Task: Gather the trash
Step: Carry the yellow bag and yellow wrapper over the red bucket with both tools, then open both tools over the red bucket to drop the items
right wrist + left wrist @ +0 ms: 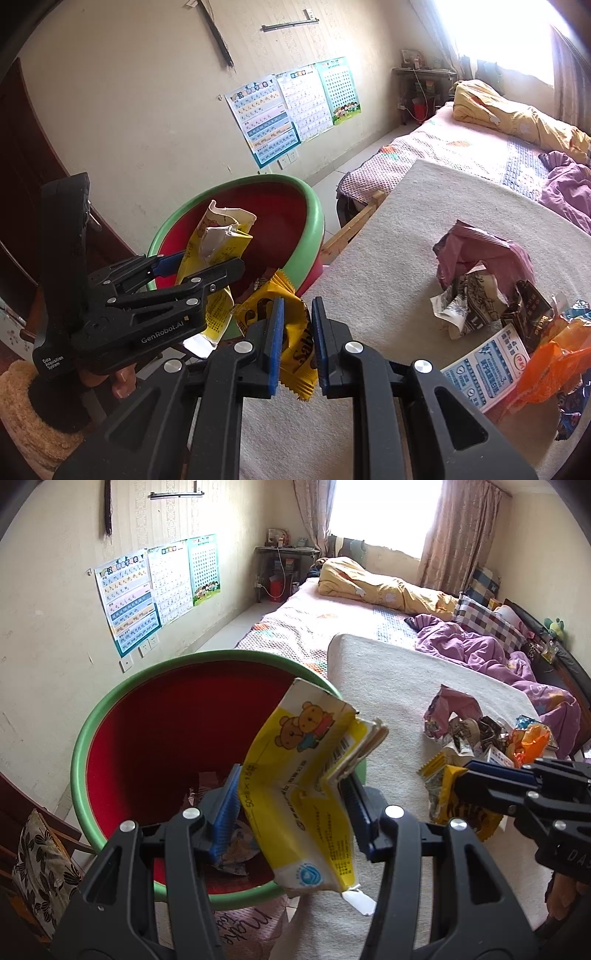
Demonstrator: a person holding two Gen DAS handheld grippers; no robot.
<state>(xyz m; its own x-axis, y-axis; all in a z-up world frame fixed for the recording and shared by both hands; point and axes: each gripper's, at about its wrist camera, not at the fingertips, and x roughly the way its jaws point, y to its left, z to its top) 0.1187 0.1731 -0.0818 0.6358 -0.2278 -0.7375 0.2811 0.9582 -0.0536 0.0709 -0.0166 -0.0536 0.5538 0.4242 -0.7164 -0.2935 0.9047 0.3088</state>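
Observation:
My left gripper (291, 786) is shut on a crumpled yellow-and-white carton (314, 830) printed with bears. It holds the carton over a red basin with a green rim (79, 753). A few wrappers (236, 845) lie at the basin's bottom. My right gripper (297, 310) is shut on a yellow snack wrapper (295, 343), close to the basin (288, 221) at the bed's edge. The right wrist view also shows the left gripper (210, 264) with the carton (218, 243) above the basin. In the left wrist view the right gripper (469, 775) and its wrapper (447, 801) come in from the right.
A pile of trash (480, 295) lies on the white blanket (388, 240): a pink wrapper (476, 247), an orange bag (554, 362), a blue-and-white box (484, 373). The wooden bed corner (354, 221) adjoins the basin. A cushioned chair (40, 871) stands at left.

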